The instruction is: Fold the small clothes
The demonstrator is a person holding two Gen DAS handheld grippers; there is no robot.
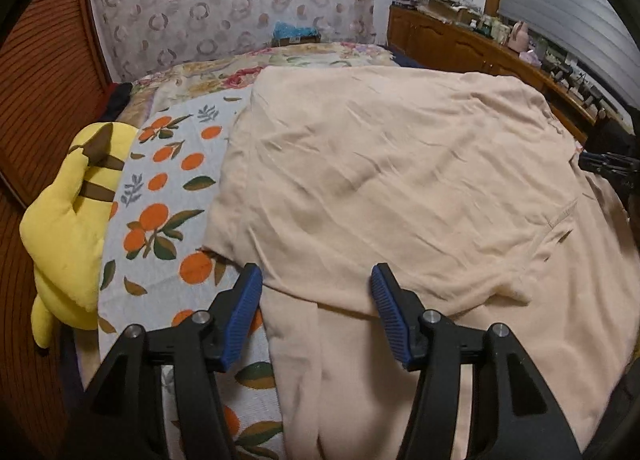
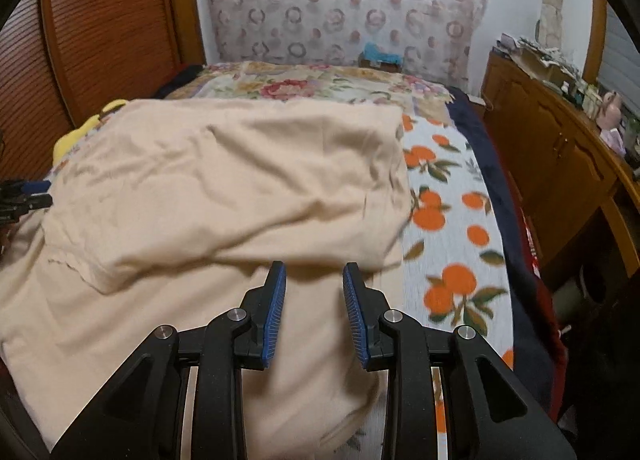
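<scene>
Beige garment [image 1: 380, 164] (folded) beneath parted jaws

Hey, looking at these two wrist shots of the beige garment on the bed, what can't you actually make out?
- Beige garment: what kind of clothing it is; folded over itself in both views, near end cut off by the bottom edge.
- Yellow plush toy: in the right wrist view, mostly hidden behind the garment.
- Items on the wooden dresser: too small and fisheye-warped to identify.
- Blue object by the headboard: too small.
- Orange-print blanket: blurred in the right wrist view.
</scene>
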